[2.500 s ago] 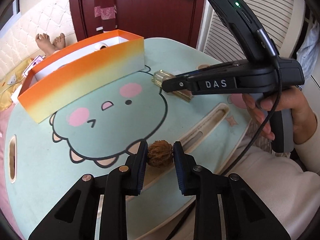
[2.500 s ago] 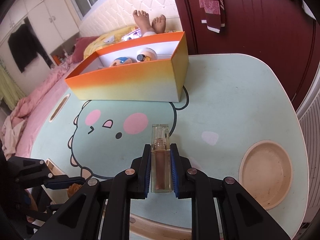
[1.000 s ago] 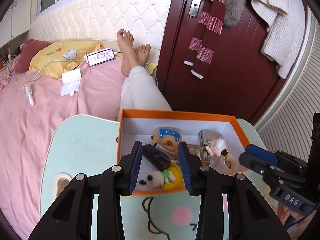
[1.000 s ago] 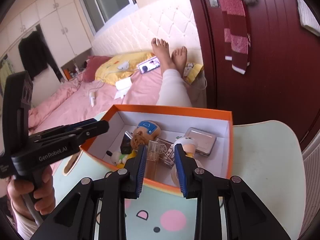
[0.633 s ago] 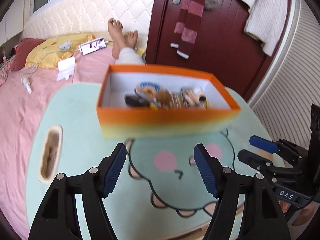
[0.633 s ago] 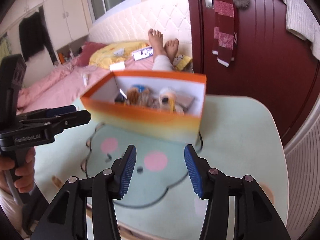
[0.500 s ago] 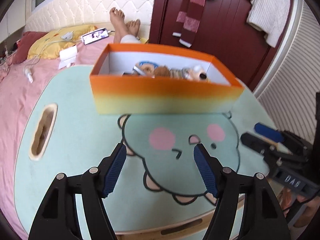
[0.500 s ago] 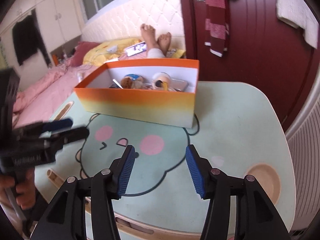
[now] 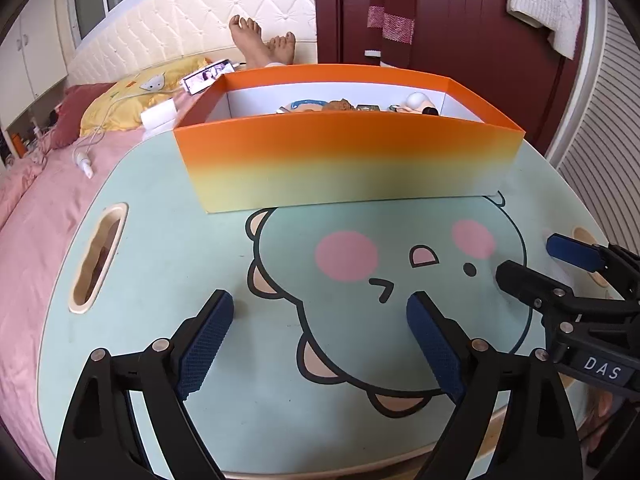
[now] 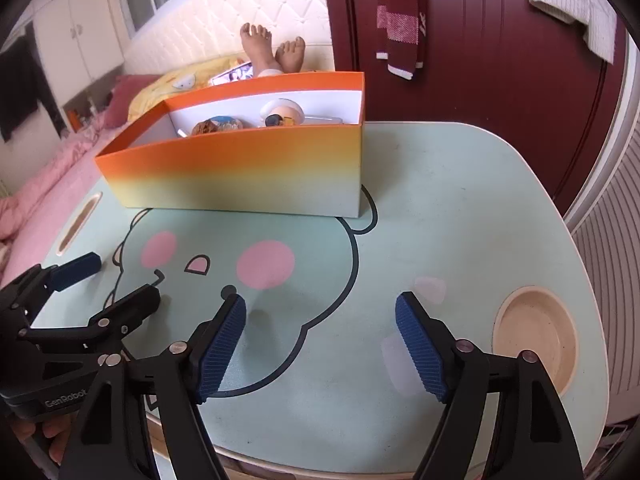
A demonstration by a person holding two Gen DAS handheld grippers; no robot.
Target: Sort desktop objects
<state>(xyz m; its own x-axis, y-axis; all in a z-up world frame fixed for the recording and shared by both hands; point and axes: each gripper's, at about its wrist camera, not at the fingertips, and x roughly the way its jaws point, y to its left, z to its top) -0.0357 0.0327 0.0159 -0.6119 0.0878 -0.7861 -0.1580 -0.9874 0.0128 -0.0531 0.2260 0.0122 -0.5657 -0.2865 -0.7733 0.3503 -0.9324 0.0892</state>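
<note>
An orange-to-yellow box [image 9: 348,160] [image 10: 248,168] stands at the far side of the pale green cartoon table [image 9: 160,248] [image 10: 460,220]. Inside it I see a brown walnut [image 9: 340,105] [image 10: 206,126], a small white-headed figure [image 9: 418,102] [image 10: 280,114] and other trinkets, mostly hidden by the front wall. My left gripper [image 9: 320,306] [image 10: 120,278] hovers over the table's near half, jaws opening, nothing between them. To its right, my right gripper [image 10: 320,305] [image 9: 532,260] is likewise opening and holds nothing.
A round cup recess [image 10: 536,332] sits at the table's right edge and a slot handle [image 9: 98,260] at its left edge. Behind are a pink bed [image 9: 36,208], a person's bare feet [image 9: 260,40] and a dark red door [image 10: 500,40].
Both grippers have left the walnut and the small bottle in the box, drawn back and down over the near half of the table, and their jaws have spread wide.
</note>
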